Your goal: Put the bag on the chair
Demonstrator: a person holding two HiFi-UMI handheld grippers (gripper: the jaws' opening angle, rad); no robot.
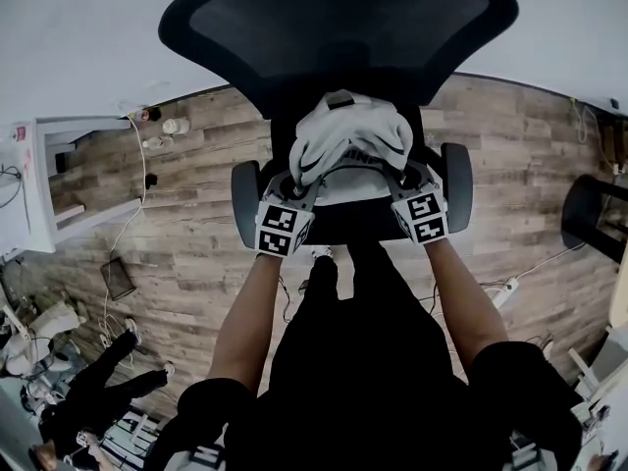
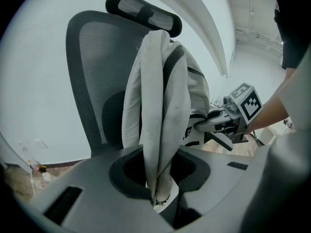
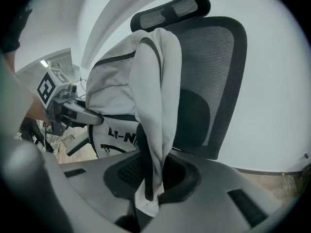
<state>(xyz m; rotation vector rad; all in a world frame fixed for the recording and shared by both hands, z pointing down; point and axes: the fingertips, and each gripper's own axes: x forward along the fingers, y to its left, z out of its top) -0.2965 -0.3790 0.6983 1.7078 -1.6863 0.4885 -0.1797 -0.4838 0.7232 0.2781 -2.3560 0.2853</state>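
A white bag (image 1: 348,137) with black trim hangs over the seat of a black mesh office chair (image 1: 339,23), in front of its backrest. My left gripper (image 1: 294,188) is shut on the bag's left white shoulder strap (image 2: 158,144), which runs up from between the jaws. The right gripper (image 1: 404,181) is shut on the other strap (image 3: 151,154). In the left gripper view the bag (image 2: 194,93) hangs before the backrest (image 2: 90,76), with the right gripper (image 2: 221,125) beyond it. From the right gripper view I see the bag (image 3: 119,84), the backrest (image 3: 214,76) and the left gripper (image 3: 77,111).
The chair's armrests (image 1: 244,202) (image 1: 457,172) flank the bag on either side. Wooden floor (image 1: 186,253) lies around the chair. A white desk (image 1: 39,180) stands at left, another person in black (image 1: 93,391) is at lower left, and a dark chair (image 1: 594,214) sits at the right edge.
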